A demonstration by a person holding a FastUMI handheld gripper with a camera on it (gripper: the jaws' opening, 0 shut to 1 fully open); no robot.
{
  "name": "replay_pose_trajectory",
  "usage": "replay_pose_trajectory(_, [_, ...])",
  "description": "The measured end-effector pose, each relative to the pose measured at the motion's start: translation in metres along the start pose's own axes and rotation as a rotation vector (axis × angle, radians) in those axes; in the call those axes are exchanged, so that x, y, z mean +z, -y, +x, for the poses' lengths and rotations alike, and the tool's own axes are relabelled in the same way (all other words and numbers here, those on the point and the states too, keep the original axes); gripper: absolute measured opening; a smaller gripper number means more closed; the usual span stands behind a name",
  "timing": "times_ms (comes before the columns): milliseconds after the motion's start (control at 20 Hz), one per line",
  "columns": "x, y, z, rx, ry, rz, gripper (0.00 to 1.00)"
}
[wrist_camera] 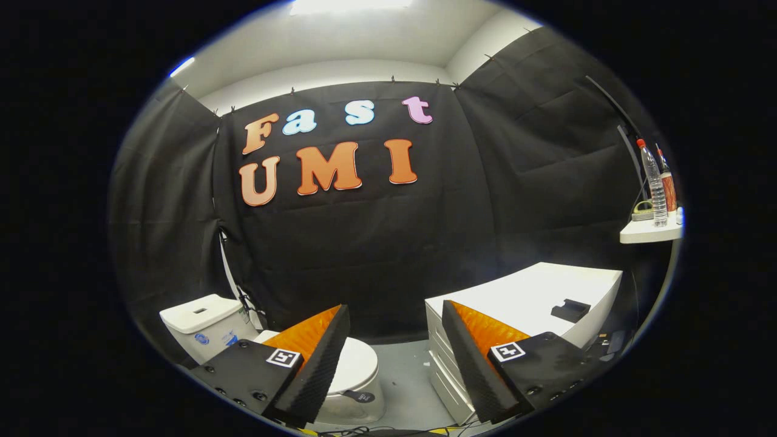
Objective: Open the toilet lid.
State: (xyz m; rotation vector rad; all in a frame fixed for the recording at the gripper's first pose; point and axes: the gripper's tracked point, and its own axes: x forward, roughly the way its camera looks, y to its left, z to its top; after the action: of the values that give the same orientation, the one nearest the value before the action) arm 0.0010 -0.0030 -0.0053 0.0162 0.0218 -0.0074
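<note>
Booth draped in black cloth, grey floor (pixel 407 376). Toilet (pixel 355 379) low beyond left finger, tank (pixel 200 321) behind it toward wall; toilet lid (pixel 355 364) down, flat, partly hidden by that finger. White cabinet (pixel 534 291) beyond right finger; shelf (pixel 643 232) with bottles above. Claw (pixel 396 352) spread wide, holding nothing, well apart from lid. Lid lies ahead, left and below; long axis runs tank to front rim. Judgement: swing left, descend to front edge.

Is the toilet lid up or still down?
Down: the toilet lid lies flat over the bowl, beyond the open hand-held gripper, untouched.
</note>
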Motion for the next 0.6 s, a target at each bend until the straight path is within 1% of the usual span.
replay_pose_trajectory(400, [-0.001,0.004,0.0,-0.011,-0.004,0.009,0.98])
replay_pose_trajectory(550, [0.004,0.003,0.0,-0.014,0.007,0.0,0.98])
replay_pose_trajectory(600, [0.012,0.007,0.003,-0.025,0.03,-0.008,0.98])
